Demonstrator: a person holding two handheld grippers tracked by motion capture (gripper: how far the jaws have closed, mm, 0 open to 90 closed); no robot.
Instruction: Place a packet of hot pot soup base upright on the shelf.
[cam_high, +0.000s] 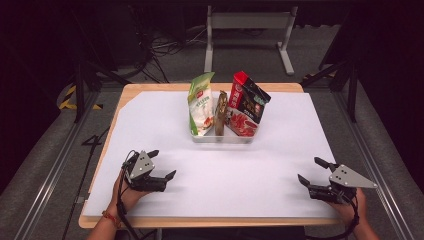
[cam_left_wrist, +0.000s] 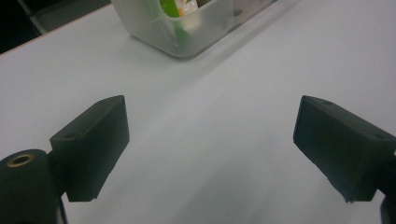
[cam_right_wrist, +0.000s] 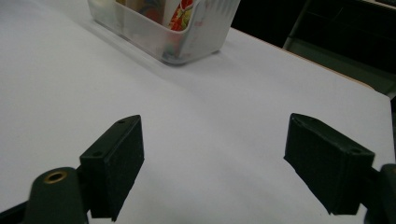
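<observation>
- The left gripper (cam_high: 163, 164) rested low over the white sheet (cam_high: 225, 175) at the near left of the table (cam_high: 150, 88), held in the person's left hand (cam_high: 125, 192); its jaws stood wide apart with nothing between them.
- The right gripper (cam_high: 310, 172) sat at the near right, in the person's right hand (cam_high: 350, 207), its jaws likewise spread and empty.
- Both grippers were well apart from each other and from the clear plastic bin (cam_high: 222, 137), which stood on the sheet toward the far middle of the table.
- In the bin stood three packets: a green and white bag (cam_high: 201, 102) at the left, a narrow brown packet (cam_high: 220, 114) in the middle, and a red and black bag (cam_high: 246, 102) at the right (this one leaned to the right, past the bin's edge).
- In the left gripper view the bin's corner (cam_left_wrist: 187, 28) lay ahead of the open jaws, with green packaging showing through its wall.
- In the right gripper view the bin (cam_right_wrist: 187, 32) lay ahead and to the left, red print showing through its side.
- Bare white sheet lay between each pair of jaws.
</observation>
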